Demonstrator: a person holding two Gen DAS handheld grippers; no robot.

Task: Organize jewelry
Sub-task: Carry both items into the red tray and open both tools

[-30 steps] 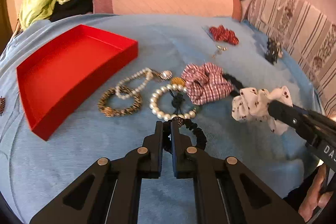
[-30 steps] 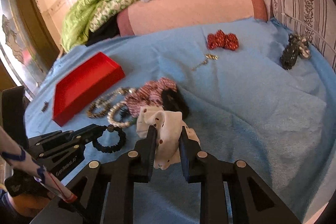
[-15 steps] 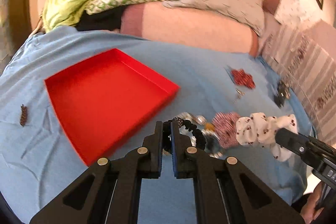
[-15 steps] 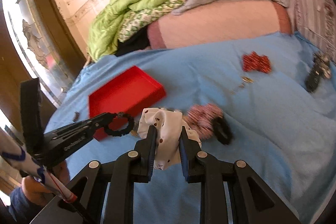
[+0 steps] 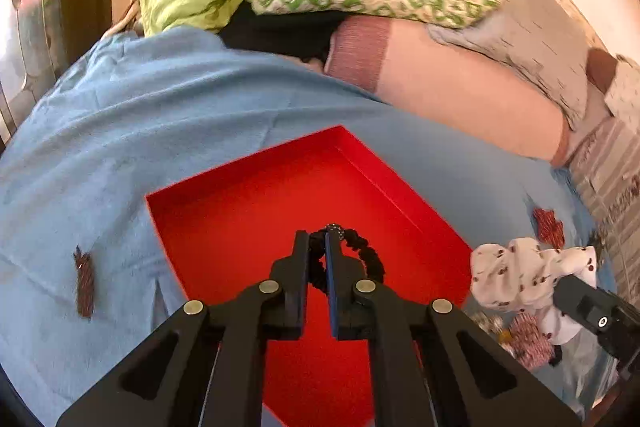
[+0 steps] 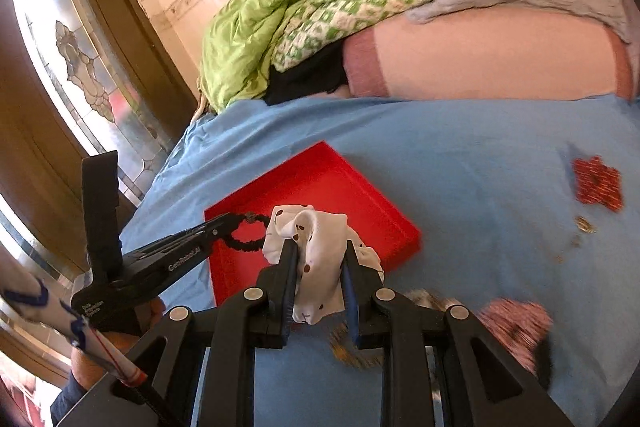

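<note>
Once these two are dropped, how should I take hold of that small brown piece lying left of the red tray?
Pinch the small brown piece across its narrow middle, coming straight down from above. It lies flat on the blue blanket, long and thin, so jaws should straddle its width. What it is cannot be told.

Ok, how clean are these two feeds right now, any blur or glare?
Left wrist view: the red tray is sharp, the bedding is bowed by the fisheye. Right wrist view: the pink scrunchie and the red bow are motion-smeared, and the window glares on the left.
</note>
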